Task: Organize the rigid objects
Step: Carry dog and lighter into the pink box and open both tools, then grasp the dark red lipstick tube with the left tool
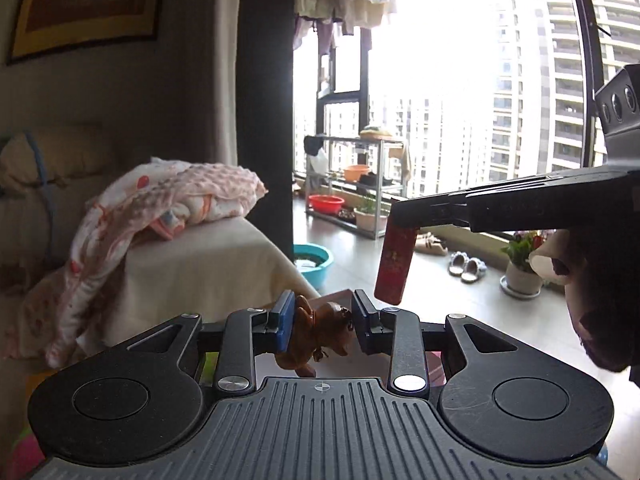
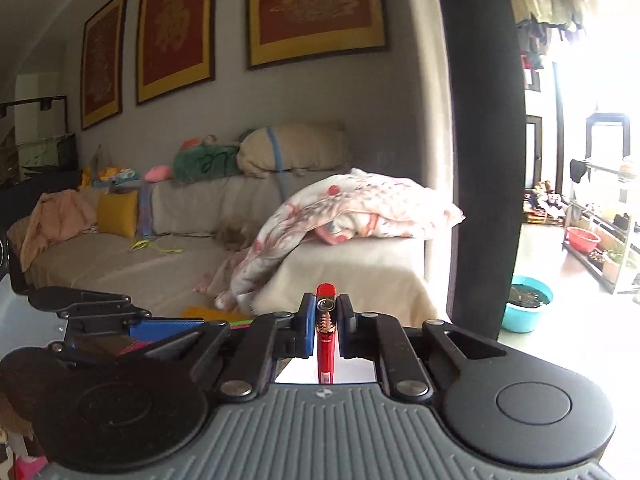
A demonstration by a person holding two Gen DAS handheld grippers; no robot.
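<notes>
Red lighter (image 2: pixel 326 332) right at the lower middle of the right wrist view, pinched upright between the blue pads of the right tongs (image 2: pixel 325 322), its metal nozzle facing the camera. From the left wrist view the same lighter (image 1: pixel 394 266) hangs down at the centre right of the frame, dangling from the tip of the right tongs (image 1: pixel 404 222), which reach in from the right edge with a hand (image 1: pixel 576 280) behind them. Clenched hard on it, those jaws, nearly together.

Over to the left tongs (image 1: pixel 322 320), low centre in their own view: a brown figurine (image 1: pixel 320 334), some small animal shape, sits between the blue pad and the black finger, and both sides press against it. It is tilted, its lower end poking down toward the camera housing. In the right wrist view the left tongs show only side-on at the lower left, so their grip cannot be read there.

Both items are up in the air, above a pale surface glimpsed under the fingers. Behind, a beige sofa (image 2: pixel 120 256) with a flowered blanket (image 2: pixel 352 212) heaped on its arm fills mid-frame, framed pictures (image 2: pixel 316 8) hang above, and a teal basin (image 2: pixel 526 304) sits on the floor at the right, near the bright window.
</notes>
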